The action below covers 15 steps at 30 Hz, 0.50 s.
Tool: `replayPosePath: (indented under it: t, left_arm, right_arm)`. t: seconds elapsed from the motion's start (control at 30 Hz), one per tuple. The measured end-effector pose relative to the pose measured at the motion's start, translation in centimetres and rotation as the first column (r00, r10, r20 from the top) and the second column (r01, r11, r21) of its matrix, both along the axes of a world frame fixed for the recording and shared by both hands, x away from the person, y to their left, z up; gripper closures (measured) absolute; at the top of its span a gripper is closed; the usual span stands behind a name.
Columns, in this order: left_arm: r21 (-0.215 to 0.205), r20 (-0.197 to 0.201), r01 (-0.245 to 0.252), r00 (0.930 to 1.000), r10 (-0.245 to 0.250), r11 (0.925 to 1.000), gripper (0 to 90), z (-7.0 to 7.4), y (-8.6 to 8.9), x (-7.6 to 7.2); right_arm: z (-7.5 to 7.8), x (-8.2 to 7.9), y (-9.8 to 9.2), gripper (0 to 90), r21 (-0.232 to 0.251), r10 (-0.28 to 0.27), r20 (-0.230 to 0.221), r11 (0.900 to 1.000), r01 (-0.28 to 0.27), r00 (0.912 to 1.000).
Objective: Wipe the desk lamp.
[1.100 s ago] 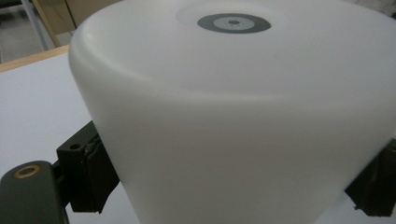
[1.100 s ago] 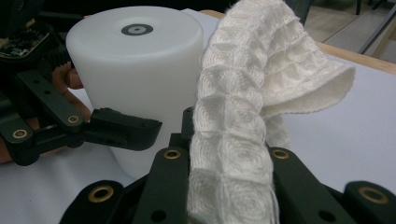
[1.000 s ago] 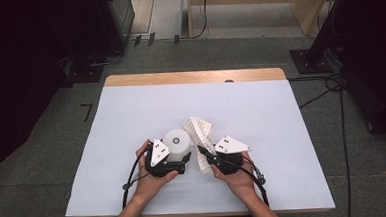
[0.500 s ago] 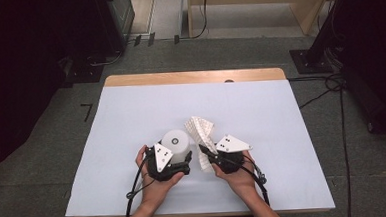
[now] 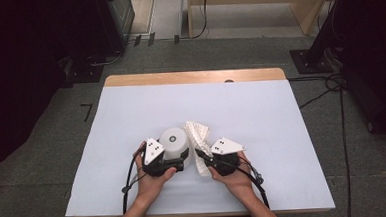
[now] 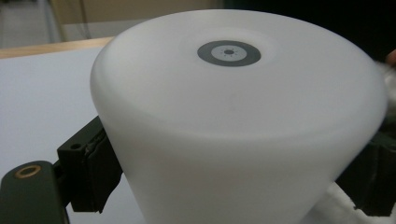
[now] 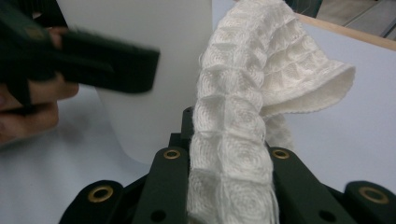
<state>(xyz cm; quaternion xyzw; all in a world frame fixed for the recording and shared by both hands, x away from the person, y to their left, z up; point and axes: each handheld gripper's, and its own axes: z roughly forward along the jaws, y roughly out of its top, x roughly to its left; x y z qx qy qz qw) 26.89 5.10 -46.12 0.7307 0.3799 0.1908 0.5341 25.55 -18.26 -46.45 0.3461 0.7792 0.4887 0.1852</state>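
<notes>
On the table, smooth white cup [image 5: 173, 142] beside waffle-textured cloth [image 5: 197, 138].

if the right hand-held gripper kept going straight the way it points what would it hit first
Probably the white cup. The right hand-held gripper, shut on the waffle cloth, points at the cup's side wall just ahead, though the cloth may touch first.

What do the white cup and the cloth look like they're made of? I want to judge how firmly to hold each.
White cup: probably matte, slightly translucent plastic; smooth, even, no glare, with a small grey ring mark on its upturned base. Left gripper has it between its fingers.

Cloth: soft woven fabric, likely cotton waffle weave; raised squares, loose threads at the edge, folding limply. Right gripper pinches it.
</notes>
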Motion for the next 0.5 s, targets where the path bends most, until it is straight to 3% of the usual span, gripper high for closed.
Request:
replayPosePath:
  t: [0.03, 0.13, 0.3, 0.43, 0.47, 0.5]
  left_arm:
    - [-0.035, -0.002, 0.026, 0.9997, -0.026, 0.9991, 8.6, 0.3, 0.3, 0.1]
    - [-0.062, 0.006, 0.068, 0.9977, -0.068, 0.9958, 8.6, 0.8, 0.8, 0.1]
    - [-0.037, -0.005, 0.113, 0.9935, -0.113, 0.9929, 8.7, 0.7, 0.4, 0.1]
    - [0.026, -0.010, 0.142, 0.9899, -0.142, 0.9896, 8.7, 0.2, -0.6, -0.2]
    - [0.026, -0.010, 0.142, 0.9899, -0.142, 0.9896, 8.7, 0.2, -0.6, -0.2]
    - [0.023, -0.012, 0.146, 0.9892, -0.146, 0.9890, 8.7, 0.2, -0.8, -0.2]
  right_arm:
    - [-0.1, 0.0, 0.1, 78.3, -0.004, 0.005, -0.002, 1.000, -0.005, 1.0000]
    - [-0.2, -0.1, 0.3, 78.2, -0.005, 0.012, -0.003, 1.000, -0.012, 0.9999]
    - [0.3, -0.1, 0.1, 78.3, 0.034, 0.017, -0.008, 0.999, -0.017, 0.9998]
    - [2.0, -0.8, -0.4, 78.4, 0.063, 0.008, 0.057, 0.998, -0.011, 0.9984]
    - [2.0, -0.8, -0.4, 78.4, 0.063, 0.008, 0.057, 0.998, -0.011, 0.9984]
    - [2.8, -1.1, -0.6, 78.4, 0.072, 0.005, 0.095, 0.997, -0.011, 0.9954]
